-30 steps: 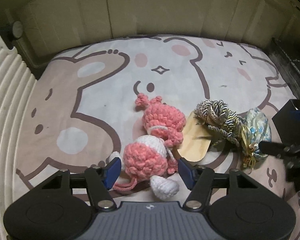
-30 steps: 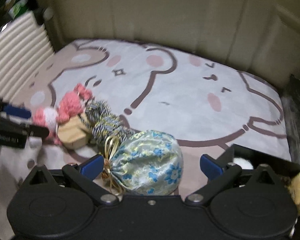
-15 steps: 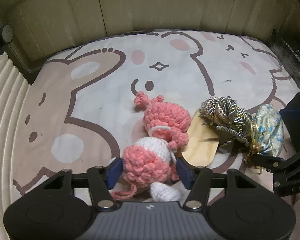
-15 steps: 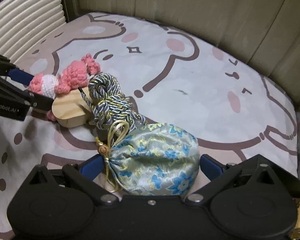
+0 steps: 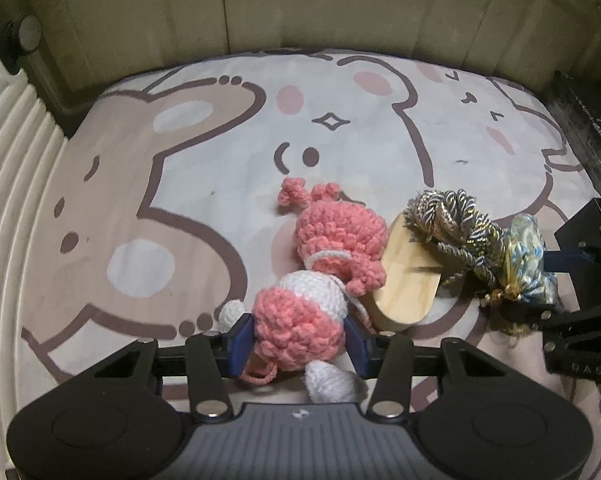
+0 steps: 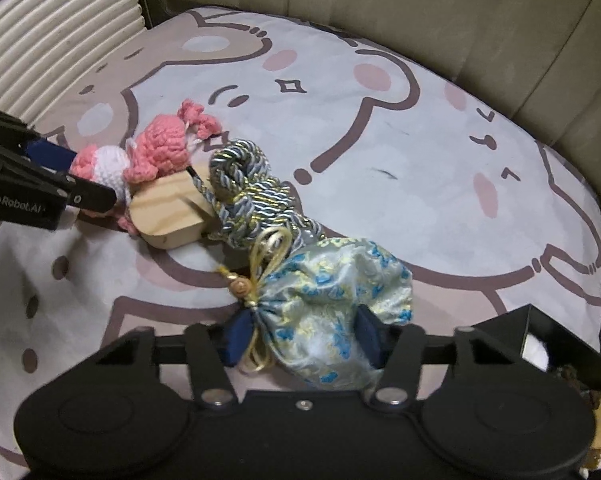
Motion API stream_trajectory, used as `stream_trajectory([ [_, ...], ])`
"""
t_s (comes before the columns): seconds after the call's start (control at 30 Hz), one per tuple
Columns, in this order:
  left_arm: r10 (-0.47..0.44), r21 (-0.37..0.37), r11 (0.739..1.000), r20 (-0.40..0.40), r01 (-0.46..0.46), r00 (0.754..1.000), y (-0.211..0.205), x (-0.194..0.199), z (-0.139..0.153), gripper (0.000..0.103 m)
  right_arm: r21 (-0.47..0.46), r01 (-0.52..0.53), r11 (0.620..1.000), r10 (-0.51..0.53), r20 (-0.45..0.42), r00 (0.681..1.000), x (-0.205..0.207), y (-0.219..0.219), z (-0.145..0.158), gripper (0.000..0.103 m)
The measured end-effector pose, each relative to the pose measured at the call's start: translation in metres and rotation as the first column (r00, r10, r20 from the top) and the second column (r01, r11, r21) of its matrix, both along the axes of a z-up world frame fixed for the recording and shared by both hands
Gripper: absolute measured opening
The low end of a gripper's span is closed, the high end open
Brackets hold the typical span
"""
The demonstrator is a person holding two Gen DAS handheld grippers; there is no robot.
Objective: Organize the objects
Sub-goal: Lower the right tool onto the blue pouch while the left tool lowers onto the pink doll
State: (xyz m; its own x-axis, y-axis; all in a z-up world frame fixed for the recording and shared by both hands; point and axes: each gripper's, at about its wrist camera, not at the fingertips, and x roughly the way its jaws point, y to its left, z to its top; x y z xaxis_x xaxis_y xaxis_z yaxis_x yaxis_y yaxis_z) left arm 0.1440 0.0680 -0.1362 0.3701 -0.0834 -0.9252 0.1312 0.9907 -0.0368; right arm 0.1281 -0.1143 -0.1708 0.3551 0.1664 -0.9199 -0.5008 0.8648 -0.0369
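A pink and white crochet toy [image 5: 332, 236] lies on the cartoon-printed sheet [image 5: 180, 128]. My left gripper [image 5: 299, 346] is closing, and its blue pads press on the toy's pink lower end. To the toy's right lie a rounded wooden block [image 5: 408, 276] and a coil of blue-gold twisted cord [image 5: 448, 220]. A blue floral brocade pouch [image 6: 328, 292] with a gold tie sits against the cord [image 6: 244, 184]. My right gripper [image 6: 302, 338] is closing too, and its pads squeeze the pouch's sides near the neck. The pouch's near end is hidden behind the gripper body.
A white ribbed panel [image 5: 4, 184] borders the sheet on the left. A beige padded wall [image 5: 300, 8] runs along the back. A black open box [image 6: 540, 344] stands at the right, beside the right gripper. The far half of the sheet holds nothing.
Both pairs of jaws have closed in, the left onto the crochet toy and the right onto the pouch. The right gripper has also shifted slightly forward and down over the pouch.
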Motion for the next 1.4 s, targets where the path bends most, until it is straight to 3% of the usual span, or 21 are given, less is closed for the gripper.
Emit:
stream_trajectory([
  [0.13,0.008,-0.006,1.0,-0.032,-0.008,0.999,0.004,-0.006,0.002,0.049,0.012,-0.027,1.0,0.028,-0.012,1.0,-0.007,0.003,0.007,0.028],
  [0.27,0.003,-0.017,1.0,-0.069,-0.004,0.998,0.006,-0.015,0.005,0.049,0.007,-0.079,0.997,0.08,-0.025,0.997,-0.018,0.008,0.011,0.025],
  [0.47,-0.03,-0.074,0.997,-0.121,0.021,0.992,0.012,-0.031,0.008,0.049,0.071,-0.181,0.981,0.186,-0.074,0.98,-0.038,0.019,0.019,0.024],
  [0.63,-0.034,-0.052,0.998,-0.097,0.029,0.995,0.01,-0.037,0.011,0.051,0.097,-0.252,0.963,0.26,-0.083,0.962,-0.052,0.031,0.022,0.026],
  [0.7,-0.032,-0.045,0.999,-0.074,0.029,0.997,0.009,-0.036,0.012,0.059,0.115,-0.255,0.96,0.264,-0.066,0.962,-0.055,0.031,0.024,0.033],
  [0.77,-0.031,-0.053,0.998,-0.063,0.027,0.998,0.009,-0.034,0.013,0.071,0.12,-0.246,0.962,0.253,-0.046,0.966,-0.054,0.028,0.025,0.05],
  [0.83,-0.033,-0.052,0.998,-0.062,0.03,0.998,0.008,-0.031,0.011,0.072,0.103,-0.228,0.968,0.232,-0.025,0.972,-0.052,0.025,0.024,0.068],
  [0.93,-0.048,-0.041,0.998,-0.077,0.045,0.996,0.004,-0.027,0.005,0.073,0.089,-0.197,0.976,0.2,-0.031,0.979,-0.046,0.021,0.018,0.083],
  [1.23,-0.101,0.002,0.995,-0.117,0.102,0.988,-0.003,-0.021,-0.013,0.073,0.067,-0.17,0.983,0.176,-0.11,0.978,-0.034,0.02,-0.006,0.092],
  [1.4,-0.125,0.003,0.992,-0.139,0.127,0.982,-0.007,-0.019,-0.02,0.067,0.076,-0.136,0.988,0.145,-0.139,0.98,-0.028,0.024,-0.013,0.097],
])
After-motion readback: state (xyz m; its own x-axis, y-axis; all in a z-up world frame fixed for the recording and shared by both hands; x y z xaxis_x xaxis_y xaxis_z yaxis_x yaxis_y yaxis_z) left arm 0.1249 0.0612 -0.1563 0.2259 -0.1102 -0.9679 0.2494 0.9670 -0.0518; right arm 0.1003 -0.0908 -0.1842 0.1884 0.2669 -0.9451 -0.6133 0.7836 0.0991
